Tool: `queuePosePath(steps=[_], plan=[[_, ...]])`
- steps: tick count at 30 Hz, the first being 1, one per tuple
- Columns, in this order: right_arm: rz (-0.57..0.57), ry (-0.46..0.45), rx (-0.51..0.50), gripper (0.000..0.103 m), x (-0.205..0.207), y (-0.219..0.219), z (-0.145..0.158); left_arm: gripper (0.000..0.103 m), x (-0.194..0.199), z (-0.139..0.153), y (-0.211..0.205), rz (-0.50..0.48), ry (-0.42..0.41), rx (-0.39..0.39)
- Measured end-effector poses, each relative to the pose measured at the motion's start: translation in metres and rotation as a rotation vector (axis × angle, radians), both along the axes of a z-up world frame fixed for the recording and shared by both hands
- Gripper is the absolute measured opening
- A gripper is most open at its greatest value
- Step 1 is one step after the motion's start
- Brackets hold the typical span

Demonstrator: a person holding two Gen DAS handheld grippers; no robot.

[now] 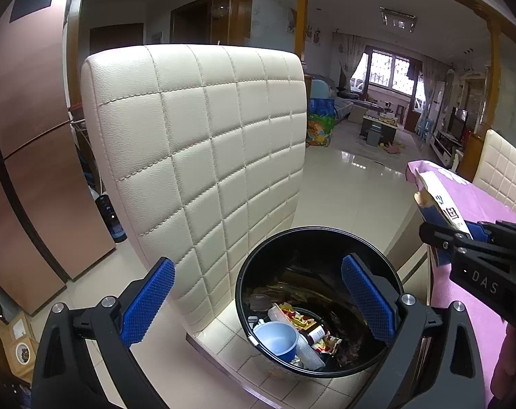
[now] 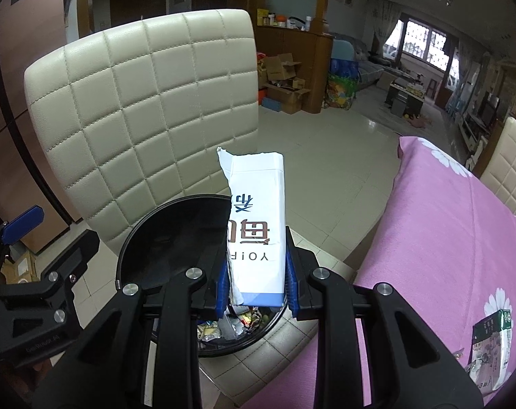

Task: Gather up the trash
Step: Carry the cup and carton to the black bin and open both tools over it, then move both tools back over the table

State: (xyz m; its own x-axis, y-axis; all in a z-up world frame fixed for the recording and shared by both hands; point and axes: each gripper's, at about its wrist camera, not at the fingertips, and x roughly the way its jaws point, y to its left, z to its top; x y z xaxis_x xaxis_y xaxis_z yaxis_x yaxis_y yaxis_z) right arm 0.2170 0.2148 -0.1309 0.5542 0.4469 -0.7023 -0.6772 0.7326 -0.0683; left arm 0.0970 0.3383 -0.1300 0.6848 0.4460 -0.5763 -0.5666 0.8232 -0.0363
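Observation:
A black round trash bin point(image 1: 321, 231) stands on the seat of a cream quilted chair point(image 1: 196, 156); inside lie wrappers, a blue cup point(image 1: 276, 339) and a small bottle. My left gripper point(image 1: 258, 303) is open and empty, hovering over the bin's near rim. My right gripper point(image 2: 256, 272) is shut on a torn white and blue paper package point(image 2: 258, 225), held above the bin point(image 2: 169, 235). The package also shows at the right in the left wrist view point(image 1: 442, 201), beside the bin.
A table with a pink flowered cloth point(image 2: 462, 238) runs along the right, with a green and white carton point(image 2: 493, 351) on it. A second cream chair point(image 2: 513, 177) stands behind it. A brown cabinet point(image 1: 29, 156) is on the left. Tiled floor point(image 2: 326, 156) lies beyond.

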Motion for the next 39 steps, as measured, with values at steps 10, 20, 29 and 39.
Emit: queuePosePath(steps=[10, 20, 29, 39], plan=[[0.035, -0.006, 0.015, 0.033, -0.001, 0.01, 0.006, 0.096, -0.004, 0.003, -0.001, 0.015, 0.007, 0.05], [-0.022, -0.074, 0.024, 0.074, -0.003, -0.009, 0.012, 0.096, -0.004, 0.007, -0.009, -0.001, -0.002, 0.048], [-0.079, -0.089, 0.018, 0.073, -0.004, -0.042, 0.015, 0.096, 0.005, 0.012, -0.041, -0.078, 0.01, 0.07], [-0.175, -0.115, 0.041, 0.073, -0.007, -0.112, 0.028, 0.096, 0.02, 0.025, -0.097, -0.202, 0.011, 0.104]])
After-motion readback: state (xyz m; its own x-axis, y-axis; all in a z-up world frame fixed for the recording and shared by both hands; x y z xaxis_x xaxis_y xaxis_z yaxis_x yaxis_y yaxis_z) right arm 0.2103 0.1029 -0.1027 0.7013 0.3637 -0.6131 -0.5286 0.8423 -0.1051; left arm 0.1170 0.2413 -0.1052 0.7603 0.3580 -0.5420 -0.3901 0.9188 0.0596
